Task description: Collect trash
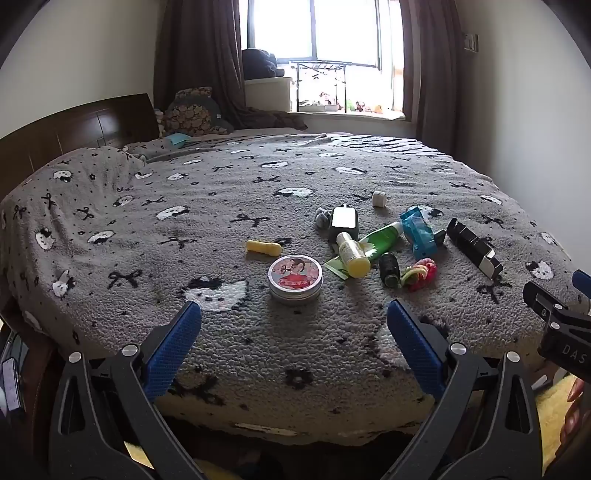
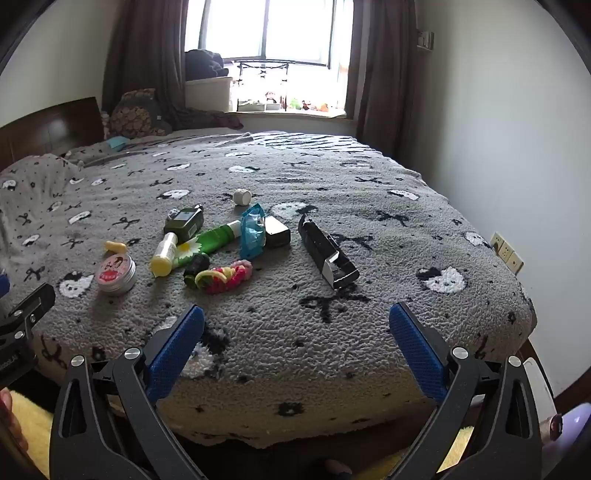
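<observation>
- Nothing collected: I see the clutter pile [image 1: 373, 243] untouched on the bed [image 1: 184, 206].
- My left gripper [image 1: 293, 325] and right gripper [image 2: 295, 326] gape wide, both empty.
- No bin visible.

Daylit bedroom, moderately bright; light entering from the window [image 1: 332, 29] at the far wall, blown out to white glare in both views, hiding anything outside; curtains [image 1: 199, 55] beside it dark and low in detail. Bed cover [image 1: 221, 192] evenly lit, grainy in texture, sharp in the middle; small soft shadows falling toward the camera from the round tin [image 1: 295, 278] and the black box [image 2: 327, 253]. Underside of the bed's near edge in deep shadow. Strong fisheye bending: walls and headboard [image 1: 74, 129] curved, corners of each view cut off by black vignette. Slight softness and smearing toward the rims; windowsill trinkets too small and hazy to read.
</observation>
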`<action>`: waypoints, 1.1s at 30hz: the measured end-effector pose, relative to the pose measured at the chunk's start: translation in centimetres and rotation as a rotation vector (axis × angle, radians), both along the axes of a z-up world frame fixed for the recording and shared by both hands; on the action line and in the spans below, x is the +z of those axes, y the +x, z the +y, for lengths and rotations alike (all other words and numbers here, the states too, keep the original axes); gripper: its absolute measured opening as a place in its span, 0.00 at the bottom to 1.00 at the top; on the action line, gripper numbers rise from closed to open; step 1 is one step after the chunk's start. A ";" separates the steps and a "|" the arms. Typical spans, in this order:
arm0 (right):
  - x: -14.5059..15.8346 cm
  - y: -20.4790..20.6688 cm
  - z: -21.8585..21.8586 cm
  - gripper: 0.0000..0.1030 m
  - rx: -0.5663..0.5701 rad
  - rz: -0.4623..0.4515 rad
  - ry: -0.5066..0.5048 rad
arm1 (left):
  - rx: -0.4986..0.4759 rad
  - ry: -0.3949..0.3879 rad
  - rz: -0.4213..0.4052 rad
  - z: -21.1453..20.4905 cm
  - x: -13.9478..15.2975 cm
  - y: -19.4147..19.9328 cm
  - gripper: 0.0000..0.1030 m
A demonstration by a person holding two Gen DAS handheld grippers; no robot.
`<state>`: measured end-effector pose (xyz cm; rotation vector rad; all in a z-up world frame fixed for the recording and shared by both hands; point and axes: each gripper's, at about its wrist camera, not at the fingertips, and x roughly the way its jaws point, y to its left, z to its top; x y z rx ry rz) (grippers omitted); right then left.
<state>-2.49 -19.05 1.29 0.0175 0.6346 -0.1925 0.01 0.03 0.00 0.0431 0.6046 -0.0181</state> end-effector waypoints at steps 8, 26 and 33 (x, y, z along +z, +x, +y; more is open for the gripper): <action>0.2 -0.3 0.1 0.97 0.001 -0.009 0.003 | -0.003 0.003 -0.004 -0.1 -0.1 0.0 0.92; 0.5 -0.5 -0.1 0.97 -0.004 -0.027 -0.005 | -0.003 0.006 -0.011 0.1 0.2 0.0 0.92; 0.4 -0.6 -0.1 0.97 0.000 -0.023 -0.009 | 0.011 -0.003 -0.018 0.5 0.5 0.0 0.92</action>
